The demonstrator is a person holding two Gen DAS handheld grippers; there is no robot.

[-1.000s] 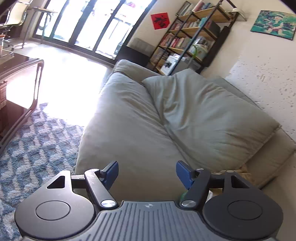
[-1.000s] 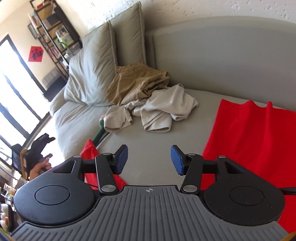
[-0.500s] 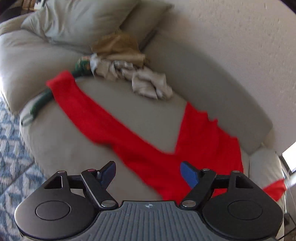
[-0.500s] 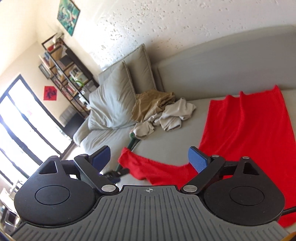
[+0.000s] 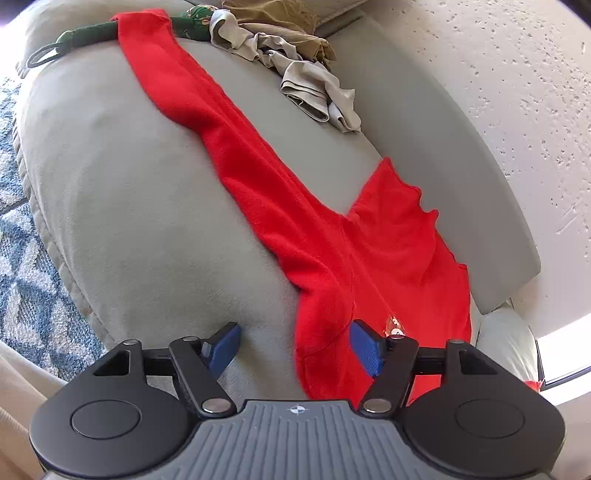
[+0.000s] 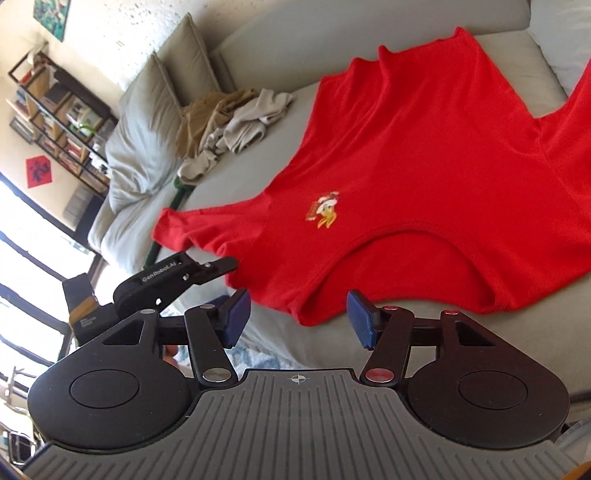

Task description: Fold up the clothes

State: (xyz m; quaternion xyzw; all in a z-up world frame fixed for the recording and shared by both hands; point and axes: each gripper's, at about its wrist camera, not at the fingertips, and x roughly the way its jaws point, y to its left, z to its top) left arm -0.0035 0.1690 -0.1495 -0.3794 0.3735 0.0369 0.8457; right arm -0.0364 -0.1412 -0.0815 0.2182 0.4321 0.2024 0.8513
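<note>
Left gripper, left wrist view: my left gripper (image 5: 293, 345) hangs with its blue pads apart and nothing between them, just over the shoulder end of the red shirt (image 5: 332, 266).
Shirt, left wrist view: it lies spread on the sofa seat (image 5: 140, 206), one long sleeve (image 5: 192, 107) running away toward a green strap (image 5: 92, 33) at the far edge.
Other clothes, left wrist view: a crumpled beige and tan pile (image 5: 291, 62) sits against the backrest, apart from the sleeve.
Right gripper, right wrist view: my right gripper (image 6: 297, 319) is likewise apart and empty, poised at the near edge of the collar (image 6: 406, 236).
Shirt, right wrist view: the red shirt lies front up, small chest print (image 6: 325, 208) showing, mostly flat with ripples at the hem (image 6: 388, 59); it is not folded.
Left gripper, right wrist view: I see it from the side (image 6: 177, 277), beside the shoulder.
Step, my judgement: both grippers look set to pinch the shoulder line.
Doing it well: I would take both layers of cloth at matching points either side of the collar, close fully before lifting, keep the cloth taut between the two, and carry the sleeve clear of the pile.
</note>
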